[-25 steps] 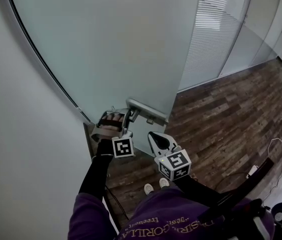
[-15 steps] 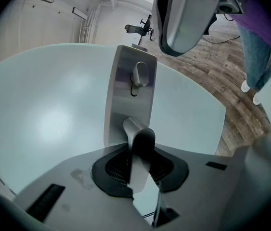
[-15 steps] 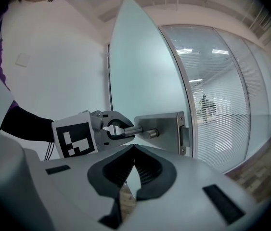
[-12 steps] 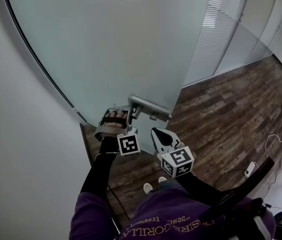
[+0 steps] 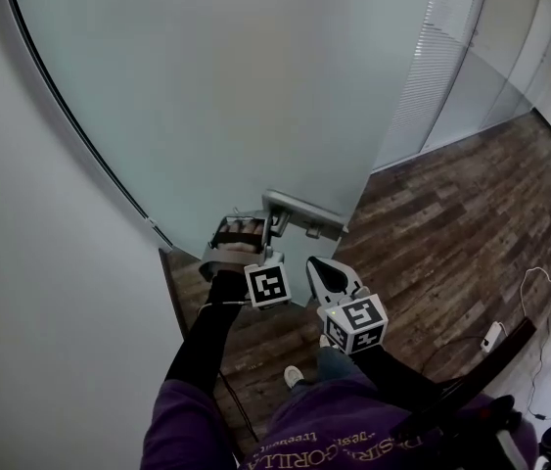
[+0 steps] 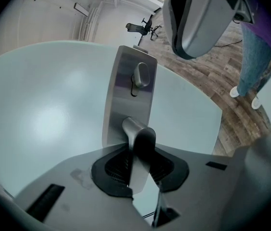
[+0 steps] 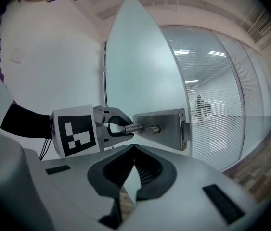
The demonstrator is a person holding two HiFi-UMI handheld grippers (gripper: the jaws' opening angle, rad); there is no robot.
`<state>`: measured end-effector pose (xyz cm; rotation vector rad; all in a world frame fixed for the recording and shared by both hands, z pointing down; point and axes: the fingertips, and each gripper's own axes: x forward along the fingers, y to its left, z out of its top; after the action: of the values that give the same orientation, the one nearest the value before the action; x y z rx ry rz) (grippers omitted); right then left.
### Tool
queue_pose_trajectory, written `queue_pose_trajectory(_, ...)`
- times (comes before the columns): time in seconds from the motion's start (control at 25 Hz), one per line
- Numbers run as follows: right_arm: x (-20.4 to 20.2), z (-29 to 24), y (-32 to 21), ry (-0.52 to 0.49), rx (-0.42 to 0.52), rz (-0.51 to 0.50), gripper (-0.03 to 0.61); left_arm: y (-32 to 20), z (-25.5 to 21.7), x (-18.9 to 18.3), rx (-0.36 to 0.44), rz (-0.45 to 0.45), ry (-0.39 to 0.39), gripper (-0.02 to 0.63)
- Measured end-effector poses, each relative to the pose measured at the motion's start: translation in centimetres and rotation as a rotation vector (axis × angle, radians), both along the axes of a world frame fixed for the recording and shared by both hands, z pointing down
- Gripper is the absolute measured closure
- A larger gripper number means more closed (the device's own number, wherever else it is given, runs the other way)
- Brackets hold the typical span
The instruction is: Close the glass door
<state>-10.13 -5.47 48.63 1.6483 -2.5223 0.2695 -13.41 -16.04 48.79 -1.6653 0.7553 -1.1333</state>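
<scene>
Glass door (image 5: pixel 206 86), ajar. L gripper (image 5: pixel 258 228) clamps lever handle (image 5: pixel 299 210); R gripper (image 5: pixel 326 274) jaws together, empty. Step: closing swing. Next: hold grip, swing door fully shut.

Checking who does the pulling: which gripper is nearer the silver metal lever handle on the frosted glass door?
Left. The left gripper is clamped on the silver metal lever handle; the right gripper sits short of it, not touching, jaws together and empty.
</scene>
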Motion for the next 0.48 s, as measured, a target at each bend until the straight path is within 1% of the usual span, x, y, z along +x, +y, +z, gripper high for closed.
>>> queue_pose_trajectory(0.12,0.2,0.1,-0.4,-0.003,0.009,-0.001,0.581,-0.1,0.2,0.4,-0.014,0.002,0.001,0.549)
queue_pose_trajectory(0.28,-0.4,0.4,-0.3,-0.019,0.014,-0.016,0.581,0.4,0.6,-0.2,-0.013,0.002,-0.001,0.549)
queue_pose_trajectory(0.4,0.2,0.3,-0.6,-0.029,0.019,-0.015,0.581,0.5,0.7,-0.2,-0.016,-0.005,0.000,0.549)
queue_pose_trajectory(0.48,1.3,-0.2,-1.8,-0.036,0.019,-0.015,0.581,-0.5,0.5,0.6,-0.022,-0.006,-0.002,0.549)
